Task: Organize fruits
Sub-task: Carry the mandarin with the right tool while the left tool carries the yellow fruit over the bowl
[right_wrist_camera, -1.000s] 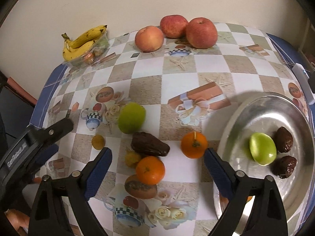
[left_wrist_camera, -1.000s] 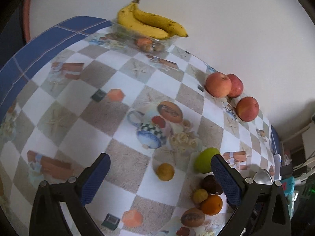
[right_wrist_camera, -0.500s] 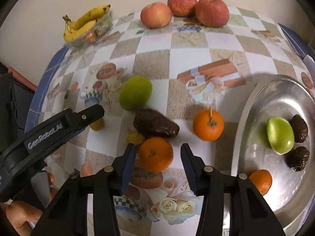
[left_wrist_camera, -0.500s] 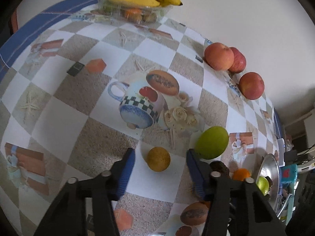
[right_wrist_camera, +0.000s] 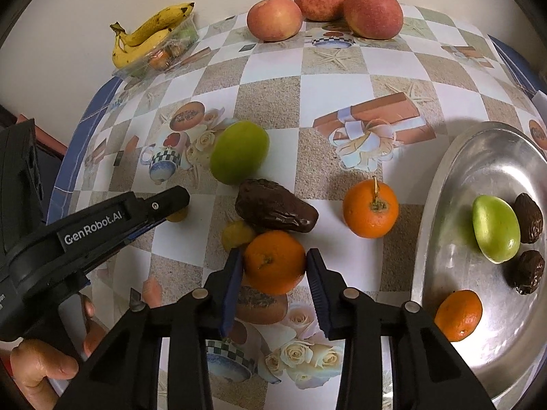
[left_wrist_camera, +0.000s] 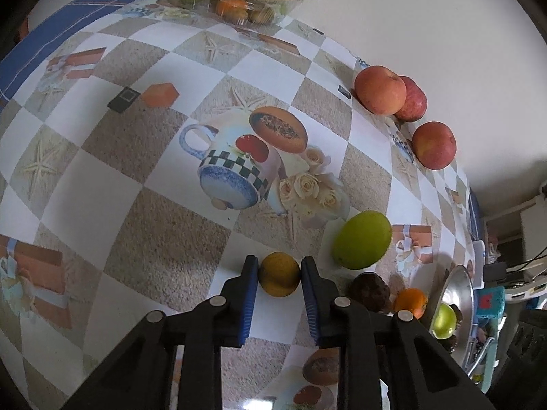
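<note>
Both claws have just been closing and each now clamps a fruit: the left gripper (left_wrist_camera: 279, 275) pinches the small yellow fruit (left_wrist_camera: 279, 274) resting on the tablecloth (left_wrist_camera: 150, 246), the right gripper (right_wrist_camera: 274, 263) squeezes a mandarin (right_wrist_camera: 274, 262) mid-table, nearer the steel plate (right_wrist_camera: 441, 239) at the right edge; "GenRobot.AI" reads on the left tool's finger

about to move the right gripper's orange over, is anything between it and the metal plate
Nothing visible on the direct line: the orange in the right gripper faces bare tablecloth up to the metal plate. Another orange sits beside that path, farther back.
</note>
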Available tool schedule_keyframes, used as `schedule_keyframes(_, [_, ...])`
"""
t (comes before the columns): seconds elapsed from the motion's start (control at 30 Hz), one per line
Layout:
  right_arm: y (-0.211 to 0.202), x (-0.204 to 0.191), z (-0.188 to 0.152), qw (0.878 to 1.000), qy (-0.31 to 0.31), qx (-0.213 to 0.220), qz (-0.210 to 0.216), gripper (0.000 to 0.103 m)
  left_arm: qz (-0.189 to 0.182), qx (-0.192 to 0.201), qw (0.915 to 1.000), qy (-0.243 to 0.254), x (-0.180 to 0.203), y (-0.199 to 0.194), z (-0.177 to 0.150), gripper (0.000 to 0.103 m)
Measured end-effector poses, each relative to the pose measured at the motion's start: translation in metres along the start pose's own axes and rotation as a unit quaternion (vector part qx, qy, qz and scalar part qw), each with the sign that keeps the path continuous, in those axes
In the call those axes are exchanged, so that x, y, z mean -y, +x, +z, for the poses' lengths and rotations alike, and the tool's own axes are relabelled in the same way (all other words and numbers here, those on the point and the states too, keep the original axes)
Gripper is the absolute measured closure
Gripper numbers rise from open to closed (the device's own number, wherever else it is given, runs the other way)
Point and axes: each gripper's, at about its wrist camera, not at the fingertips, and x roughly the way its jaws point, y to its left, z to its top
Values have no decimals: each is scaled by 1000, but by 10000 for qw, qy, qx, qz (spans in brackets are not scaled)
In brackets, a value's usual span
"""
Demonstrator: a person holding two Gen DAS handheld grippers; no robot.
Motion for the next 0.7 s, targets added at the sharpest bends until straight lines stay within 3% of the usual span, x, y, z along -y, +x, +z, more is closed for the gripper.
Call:
schedule_keyframes(0.3, [-30,6,5,9992,120,352,116,64,-153,282,9992,223,22,-28,0,76])
schedule_keyframes(0.7, [-79,74,9,9923,790,845,-447,64,-661,232,9919,1061,89,-39,-27,76])
